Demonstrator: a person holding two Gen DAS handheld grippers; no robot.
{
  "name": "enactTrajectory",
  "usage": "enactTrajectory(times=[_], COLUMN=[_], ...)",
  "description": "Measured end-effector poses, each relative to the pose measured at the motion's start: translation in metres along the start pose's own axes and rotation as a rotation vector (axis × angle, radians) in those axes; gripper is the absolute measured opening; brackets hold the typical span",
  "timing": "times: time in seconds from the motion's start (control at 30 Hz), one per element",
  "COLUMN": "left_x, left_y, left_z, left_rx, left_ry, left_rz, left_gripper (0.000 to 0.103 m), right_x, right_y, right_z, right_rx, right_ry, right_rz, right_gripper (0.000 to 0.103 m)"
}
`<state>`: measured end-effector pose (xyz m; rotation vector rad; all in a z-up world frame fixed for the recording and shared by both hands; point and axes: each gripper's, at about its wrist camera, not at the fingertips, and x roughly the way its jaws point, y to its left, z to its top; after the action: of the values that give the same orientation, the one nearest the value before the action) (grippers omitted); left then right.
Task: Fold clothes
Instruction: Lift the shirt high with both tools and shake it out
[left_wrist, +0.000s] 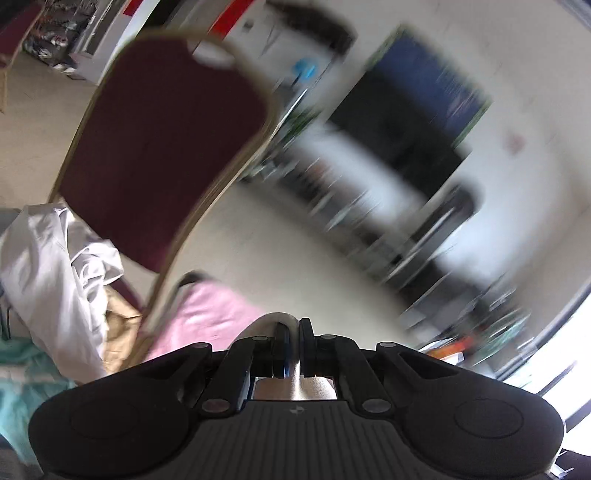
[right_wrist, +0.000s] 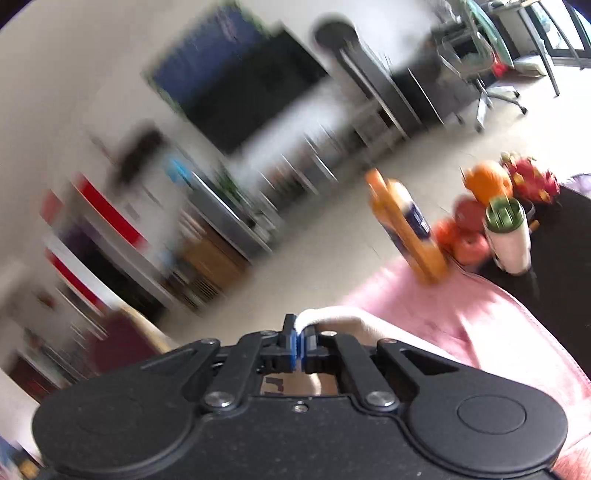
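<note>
between both grippers' (left_wrist: 294, 332) (right_wrist: 300, 332) pinched fingers, soft pale cloth (right_wrist: 332, 314).

Your left gripper (left_wrist: 293, 332) at the frame's bottom is matte black: ribbed centre plate, round side housings, silver pivot screws. Your right gripper (right_wrist: 299, 338) matches it, with blue pads lining its fingers.

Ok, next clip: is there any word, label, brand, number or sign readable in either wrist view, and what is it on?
None can be read for certain.
Orange bottle with a blue label: label print blurred, unreadable.
Pale garment under the right gripper: dark letter fragments, mostly hidden, unreadable.
Dark blue wall screen: motion-blurred, nothing legible.
Left gripper body: small embossed mark, no letters.
</note>
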<state>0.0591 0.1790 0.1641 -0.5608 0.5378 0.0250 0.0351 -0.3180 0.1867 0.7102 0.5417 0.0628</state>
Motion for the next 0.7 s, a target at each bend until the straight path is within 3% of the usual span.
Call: enactTrajectory(times=[0.03, 0.1, 0.23, 0.3, 0.37, 0.43, 0.53, 0.7], left_x=[0.011, 0.002, -0.038, -0.05, -0.051, -0.04, -0.015, 0.053], left_y=[-0.007, -0.024, -0.056, -0.066, -0.072, -0.073, -0.062, 0.012], left_z=[0.006, 0.024, 0.064, 0.069, 0.058, 0.035, -0.015, -0.109], left_rx=[0.004, 0.005, 0.003, 0.027, 0.068, 0.11, 0.141, 0.051], left_ry=[0.001, -0.055, -0.238, -0.272, -0.262, -0.22, -0.134, 0.05], left_rz=[0.009, -0.045, -0.177, -0.2, -0.191, -0.151, -0.065, 0.041], left_gripper=[0.002, 0.002, 0.002, 0.003, 0.003, 0.003, 0.003, 0.003], right_x=[0.025, 0.044, 0.009, -0.013, -0.017, -0.002, 0.042, 0.116], right_y=[0.002, 0.016, 0.043, 0.033, 0.013, -0.023, -0.073, -0.154], right_z=[0.005, 0.018, 0.065, 0.078, 0.083, 0.073, 0.035, -0.048], right_rx=[-0.009, -0.041, -0.089, -0.095, -0.108, -0.117, -0.084, 0.012], right_ry=[0.027, -0.029, -0.232, -0.3, -0.306, -0.273, -0.132, 0.113], right_rz=[-0.049, -0.086, 0.033, 0.078, 0.104, 0.109, 0.041, -0.086], right_gripper=[0.002, 0.002, 0.002, 0.002, 0.002, 0.002, 0.002, 0.002])
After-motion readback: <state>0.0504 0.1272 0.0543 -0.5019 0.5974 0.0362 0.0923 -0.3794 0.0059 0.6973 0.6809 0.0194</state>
